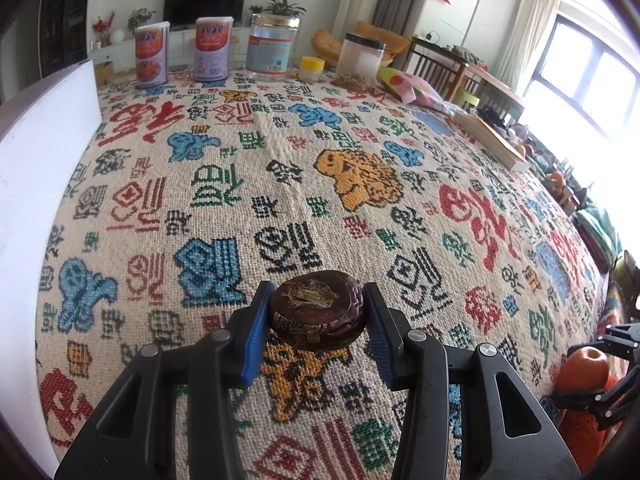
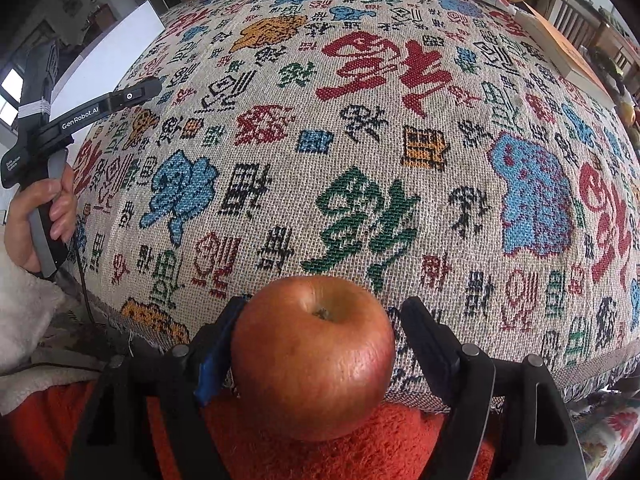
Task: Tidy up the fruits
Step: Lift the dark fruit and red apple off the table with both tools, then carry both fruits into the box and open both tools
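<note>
My left gripper (image 1: 318,316) is shut on a dark brown, wrinkled round fruit (image 1: 318,314) and holds it just above the patterned tablecloth (image 1: 280,160) near the table's front. My right gripper (image 2: 320,344) is shut on a red apple (image 2: 314,354), held at the table's near edge over an orange-red cloth (image 2: 360,452). The apple also shows at the lower right of the left wrist view (image 1: 582,372), with the right gripper's fingers around it. The left gripper's body shows at the left of the right wrist view (image 2: 80,116), held by a hand.
At the table's far edge stand two purple cans (image 1: 152,56), a glass jar (image 1: 272,46), a yellow-lidded pot (image 1: 312,68) and a clear tub (image 1: 360,58). A pink bag (image 1: 412,88) and a book (image 1: 492,140) lie at the right. A white board (image 1: 36,184) stands at the left.
</note>
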Demonstrator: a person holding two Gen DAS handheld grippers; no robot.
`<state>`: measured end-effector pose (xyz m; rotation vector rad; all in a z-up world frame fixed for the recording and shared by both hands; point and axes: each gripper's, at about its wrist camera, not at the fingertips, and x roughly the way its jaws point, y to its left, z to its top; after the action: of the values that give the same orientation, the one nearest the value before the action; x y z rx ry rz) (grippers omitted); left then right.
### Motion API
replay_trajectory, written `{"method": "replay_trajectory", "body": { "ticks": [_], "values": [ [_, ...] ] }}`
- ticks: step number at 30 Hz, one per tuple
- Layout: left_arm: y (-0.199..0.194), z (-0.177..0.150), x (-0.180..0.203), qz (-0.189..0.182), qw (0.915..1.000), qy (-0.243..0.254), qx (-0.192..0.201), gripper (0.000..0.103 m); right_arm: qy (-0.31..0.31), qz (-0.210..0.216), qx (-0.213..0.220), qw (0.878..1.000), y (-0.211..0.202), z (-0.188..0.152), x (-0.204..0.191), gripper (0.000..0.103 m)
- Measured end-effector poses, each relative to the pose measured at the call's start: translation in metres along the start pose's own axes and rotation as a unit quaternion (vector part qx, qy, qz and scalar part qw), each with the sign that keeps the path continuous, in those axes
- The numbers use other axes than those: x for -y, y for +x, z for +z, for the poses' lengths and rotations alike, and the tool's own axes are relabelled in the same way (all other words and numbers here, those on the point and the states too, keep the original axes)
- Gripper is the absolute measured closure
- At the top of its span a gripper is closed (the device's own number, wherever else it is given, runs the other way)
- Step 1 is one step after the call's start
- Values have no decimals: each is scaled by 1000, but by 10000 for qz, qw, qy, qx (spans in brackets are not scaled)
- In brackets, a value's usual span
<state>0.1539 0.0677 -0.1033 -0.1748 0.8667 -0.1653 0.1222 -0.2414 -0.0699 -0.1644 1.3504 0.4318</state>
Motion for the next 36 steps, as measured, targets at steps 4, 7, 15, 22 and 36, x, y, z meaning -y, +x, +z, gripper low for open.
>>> {"method": "replay_trajectory", "body": {
  "ticks": [4, 7, 15, 22, 36],
  "values": [
    [-8, -1, 2, 1, 10000, 38, 71, 57, 47, 169, -153, 9997, -2, -5, 3, 36],
    [-23, 1, 4, -36, 9998, 56, 195, 57, -10, 81, -186, 9998, -5, -7, 2, 36],
    [-122, 9, -12, -677, 9951, -535, 473, 57, 151, 590, 388, 9974, -45, 28, -8, 36],
    [-257, 24, -109, -409, 9835, -1489, 938, 57, -776, 1620, 750, 9809, -60, 128, -136, 36],
    [-152, 7, -315, 1208, 9307, -3416, -502, 57, -2541, 1786, 677, 9481, 28, 254, -453, 36]
  ]
}}
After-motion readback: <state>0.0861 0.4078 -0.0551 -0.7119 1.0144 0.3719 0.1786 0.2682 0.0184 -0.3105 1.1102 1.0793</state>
